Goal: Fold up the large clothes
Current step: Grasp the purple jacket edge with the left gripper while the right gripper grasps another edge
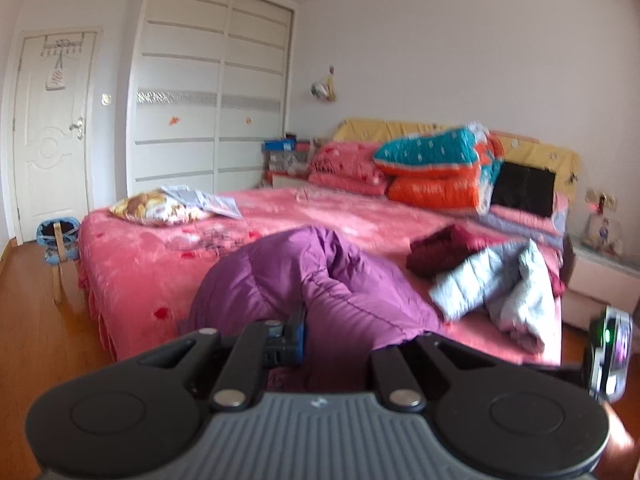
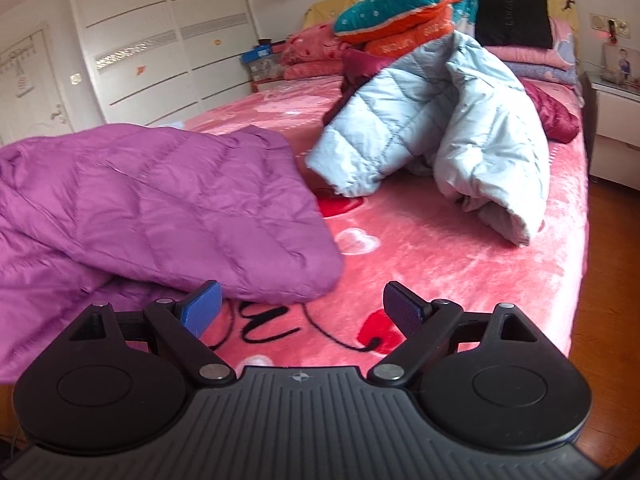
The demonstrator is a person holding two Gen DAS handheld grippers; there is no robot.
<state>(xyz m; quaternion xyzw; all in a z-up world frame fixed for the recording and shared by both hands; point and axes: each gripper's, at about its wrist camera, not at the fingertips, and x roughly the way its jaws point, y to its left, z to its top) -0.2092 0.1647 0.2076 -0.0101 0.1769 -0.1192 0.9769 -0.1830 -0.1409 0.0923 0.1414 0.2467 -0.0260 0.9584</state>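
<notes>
A purple quilted jacket [image 1: 340,280] lies bunched on the near part of the pink bed [image 1: 152,272]. My left gripper [image 1: 316,340] is shut on its fabric, which rises in a fold over the fingers; only one blue pad [image 1: 298,334] shows. In the right wrist view the same purple jacket [image 2: 160,200] spreads out at the left. My right gripper [image 2: 304,312] stands open just above the pink bedcover [image 2: 440,264], nothing between its pads, its left pad [image 2: 204,308] beside the jacket's edge.
A crumpled light blue quilted jacket [image 2: 440,120] and a dark red garment [image 2: 556,114] lie further up the bed. Folded quilts [image 1: 436,168] are stacked by the headboard, and a pillow [image 1: 160,206] lies at the far left corner. Wood floor, a wardrobe [image 1: 212,100] and a nightstand [image 1: 600,276] surround the bed.
</notes>
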